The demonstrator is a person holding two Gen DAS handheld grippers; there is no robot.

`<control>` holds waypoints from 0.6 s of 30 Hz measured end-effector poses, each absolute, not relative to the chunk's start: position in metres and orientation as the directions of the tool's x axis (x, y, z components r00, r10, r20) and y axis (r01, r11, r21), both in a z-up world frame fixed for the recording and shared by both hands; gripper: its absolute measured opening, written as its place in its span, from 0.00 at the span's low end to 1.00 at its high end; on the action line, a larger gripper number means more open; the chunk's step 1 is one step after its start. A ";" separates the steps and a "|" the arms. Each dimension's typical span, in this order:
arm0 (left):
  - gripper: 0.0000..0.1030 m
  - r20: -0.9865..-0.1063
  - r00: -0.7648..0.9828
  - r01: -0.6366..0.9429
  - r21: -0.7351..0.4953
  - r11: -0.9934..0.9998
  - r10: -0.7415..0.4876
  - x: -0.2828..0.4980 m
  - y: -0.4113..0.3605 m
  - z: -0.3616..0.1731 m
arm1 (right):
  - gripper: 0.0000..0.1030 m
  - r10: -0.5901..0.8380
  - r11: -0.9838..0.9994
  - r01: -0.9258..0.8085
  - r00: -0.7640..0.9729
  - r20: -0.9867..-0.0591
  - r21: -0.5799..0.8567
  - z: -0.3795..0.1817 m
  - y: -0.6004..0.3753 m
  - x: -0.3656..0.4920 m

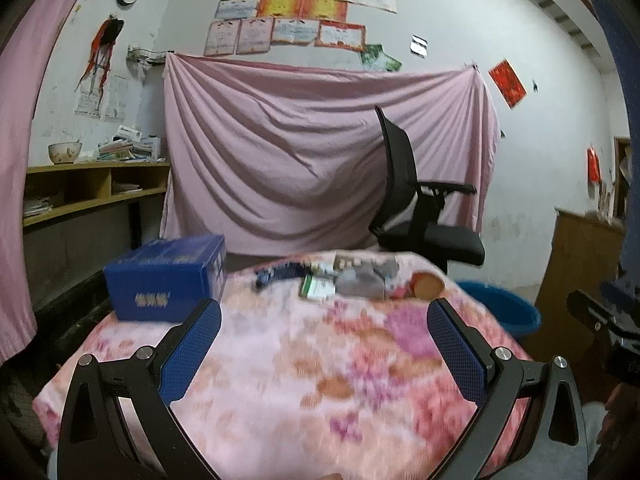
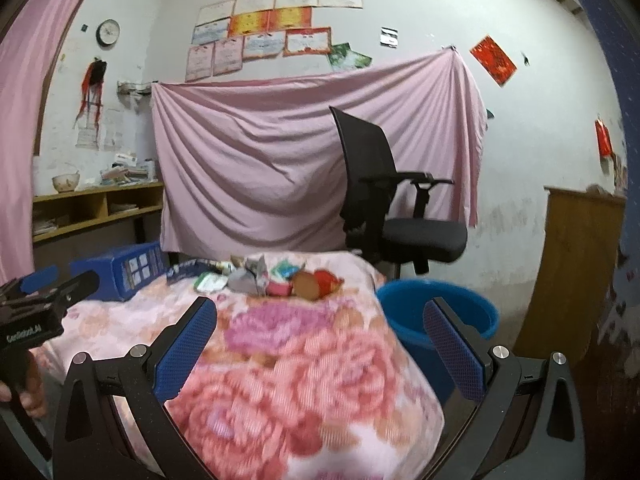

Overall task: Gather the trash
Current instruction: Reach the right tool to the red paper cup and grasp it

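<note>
A pile of trash (image 1: 352, 278) lies at the far end of a floral pink blanket (image 1: 288, 380): wrappers, crumpled grey paper and a round brown piece. It also shows in the right wrist view (image 2: 272, 278). A blue basin (image 2: 440, 320) stands on the floor right of the blanket, also seen in the left wrist view (image 1: 504, 310). My left gripper (image 1: 324, 344) is open and empty above the near blanket. My right gripper (image 2: 320, 344) is open and empty above the blanket's right edge. The left gripper shows at the left of the right wrist view (image 2: 40, 304).
A blue cardboard box (image 1: 168, 280) sits on the blanket's far left corner. A black office chair (image 2: 392, 204) stands behind the blanket before a hanging pink sheet (image 2: 304, 152). Wooden shelves (image 1: 88, 192) are at left, a wooden cabinet (image 2: 576, 264) at right.
</note>
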State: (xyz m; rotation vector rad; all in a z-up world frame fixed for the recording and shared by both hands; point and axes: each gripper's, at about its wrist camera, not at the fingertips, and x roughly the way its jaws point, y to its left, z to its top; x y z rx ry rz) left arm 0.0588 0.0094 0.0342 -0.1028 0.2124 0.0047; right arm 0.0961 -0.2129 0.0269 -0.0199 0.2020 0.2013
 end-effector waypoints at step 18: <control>0.98 -0.226 0.971 -0.101 -0.080 0.992 0.081 0.206 0.038 0.039 | 1.00 0.263 0.955 -0.288 0.934 -0.243 -0.071 0.041 -0.200 0.270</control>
